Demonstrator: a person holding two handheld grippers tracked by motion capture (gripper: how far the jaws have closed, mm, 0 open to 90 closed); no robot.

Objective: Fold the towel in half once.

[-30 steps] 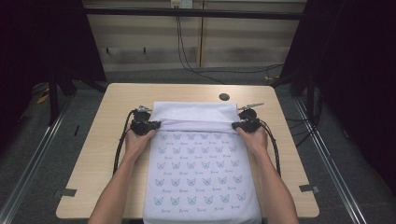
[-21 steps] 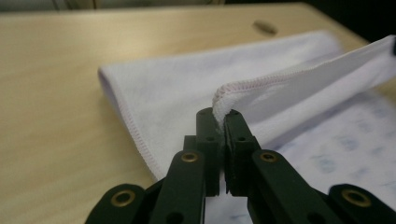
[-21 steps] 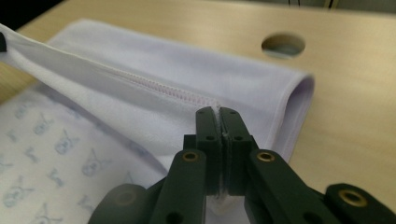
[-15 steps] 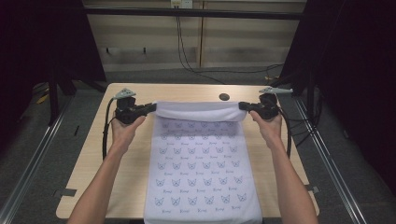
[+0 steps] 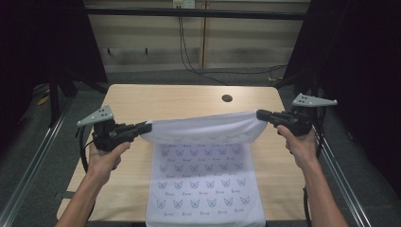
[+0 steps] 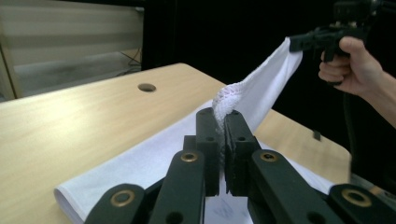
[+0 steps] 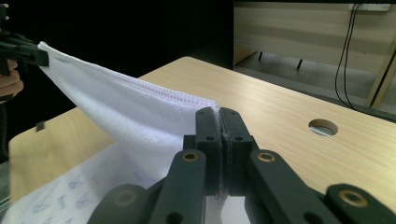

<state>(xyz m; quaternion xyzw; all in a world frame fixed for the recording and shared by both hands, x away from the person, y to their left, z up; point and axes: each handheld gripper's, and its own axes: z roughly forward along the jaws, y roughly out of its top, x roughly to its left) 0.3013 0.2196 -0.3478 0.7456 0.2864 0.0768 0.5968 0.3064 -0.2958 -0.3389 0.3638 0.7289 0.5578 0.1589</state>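
Note:
A white towel [image 5: 203, 184] printed with small blue figures lies down the middle of the wooden table [image 5: 170, 101], its near end hanging over the front edge. Its far edge [image 5: 203, 128] is lifted off the table and stretched between both grippers. My left gripper [image 5: 147, 126] is shut on the towel's left corner [image 6: 223, 100]. My right gripper [image 5: 260, 114] is shut on the right corner [image 7: 212, 108]. In the left gripper view the right gripper [image 6: 294, 44] pinches the far corner, held by a hand [image 6: 350, 65]. The right gripper view has the left gripper [image 7: 39, 55] at its left edge.
A round cable hole [image 5: 227, 98] sits in the table near its far right. Bare wood lies on both sides of the towel. Black curtains flank the table, and cables [image 5: 189, 52] hang against the wall behind it. Metal floor rails [image 5: 33, 170] run beside the table.
Both grippers have risen and spread apart, drawing the towel's far edge up off the table and pulling it taut between them. The fold at that edge has opened out.

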